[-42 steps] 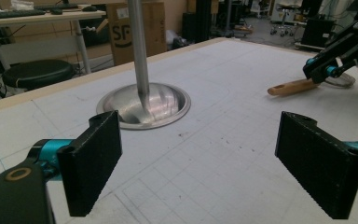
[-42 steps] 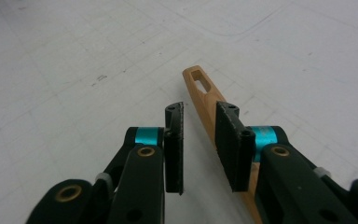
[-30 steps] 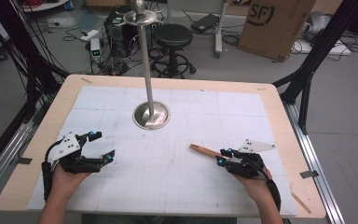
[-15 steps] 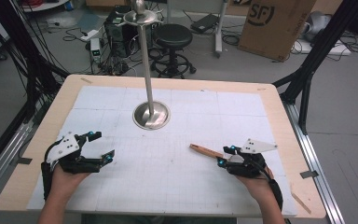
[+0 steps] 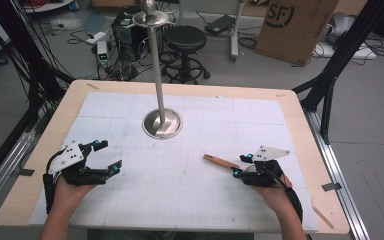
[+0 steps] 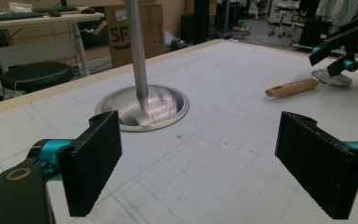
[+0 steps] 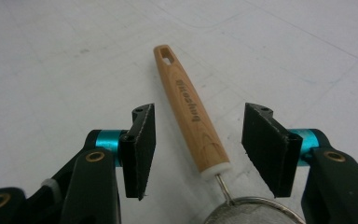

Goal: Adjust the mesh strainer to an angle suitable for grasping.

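Nearest me, at about seven o'clock on the white gridded table (image 5: 195, 200), the person's left hand rests with the left gripper (image 5: 111, 156), its jaws spread wide with nothing between them; in the left gripper view the two black pads (image 6: 91, 163) stand far apart over bare table.

Across at about four o'clock sits the right gripper (image 5: 240, 166). Its jaws have just been opening, and now they stand apart on either side of a wooden handle (image 7: 189, 109) without pressing on it; there is clear table on both sides between pad and wood. The handle belongs to a small strainer (image 7: 254, 212), whose wire mesh rim lies just under the gripper, low in the right gripper view. The strainer lies flat on the table, its handle pointing away from the hand toward ten o'clock, the hanging hole at the far tip.

Farther off, near the middle of the table toward twelve o'clock, a metal stand (image 5: 162, 122) rises from a round, shiny base, well apart from both grippers.
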{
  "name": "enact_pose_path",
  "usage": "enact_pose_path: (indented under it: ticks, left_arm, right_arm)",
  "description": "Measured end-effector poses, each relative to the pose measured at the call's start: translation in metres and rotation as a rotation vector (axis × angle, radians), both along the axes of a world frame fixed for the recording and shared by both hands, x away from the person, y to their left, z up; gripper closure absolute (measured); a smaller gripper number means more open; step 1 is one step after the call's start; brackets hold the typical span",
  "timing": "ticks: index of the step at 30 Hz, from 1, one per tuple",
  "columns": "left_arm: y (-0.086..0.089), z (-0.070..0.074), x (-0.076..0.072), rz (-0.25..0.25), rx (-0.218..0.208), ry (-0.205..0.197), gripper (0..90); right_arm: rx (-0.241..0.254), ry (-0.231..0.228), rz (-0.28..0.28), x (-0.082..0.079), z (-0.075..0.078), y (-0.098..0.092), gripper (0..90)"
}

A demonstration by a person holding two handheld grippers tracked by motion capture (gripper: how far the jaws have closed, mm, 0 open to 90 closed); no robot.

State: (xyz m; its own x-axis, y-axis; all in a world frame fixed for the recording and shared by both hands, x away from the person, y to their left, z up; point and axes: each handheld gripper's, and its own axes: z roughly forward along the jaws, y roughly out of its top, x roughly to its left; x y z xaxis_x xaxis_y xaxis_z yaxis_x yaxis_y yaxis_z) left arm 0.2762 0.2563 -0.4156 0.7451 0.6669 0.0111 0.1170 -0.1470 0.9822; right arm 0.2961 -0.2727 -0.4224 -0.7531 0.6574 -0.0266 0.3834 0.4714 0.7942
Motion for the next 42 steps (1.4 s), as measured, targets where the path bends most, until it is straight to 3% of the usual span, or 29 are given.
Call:
enact_pose_path:
  ticks: [6, 11, 12, 19, 23, 36, 42]
  left_arm:
    - [0.000, 0.000, 0.000, -0.001, -0.002, 0.000, 15.1]
    - [0.000, -0.001, 0.000, -0.006, 0.000, 0.005, 15.1]
    - [-0.001, -0.001, 0.000, -0.006, 0.001, 0.005, 15.1]
    - [-0.001, -0.001, 0.000, -0.006, 0.004, 0.006, 15.1]
    - [0.000, -0.001, 0.000, -0.006, 0.007, 0.005, 15.1]
    - [0.000, -0.001, 0.000, -0.005, 0.010, 0.006, 15.1]
    - [-0.001, -0.002, 0.000, -0.007, 0.012, 0.007, 15.1]
  right_arm:
    - [-0.079, 0.064, 0.008, 0.012, -0.004, 0.004, 44.6]
    - [-0.106, 0.119, 0.015, 0.018, -0.007, 0.004, 47.7]
    - [-0.112, 0.148, 0.019, 0.021, -0.007, 0.004, 50.5]
    - [-0.199, 0.219, 0.051, 0.028, -0.006, 0.012, 62.1]
    - [-0.226, 0.239, 0.053, 0.031, -0.003, 0.015, 66.5]
    - [-0.333, 0.273, 0.039, 0.034, 0.003, 0.029, 65.6]
    - [-0.389, 0.357, 0.028, 0.043, 0.007, 0.038, 65.6]
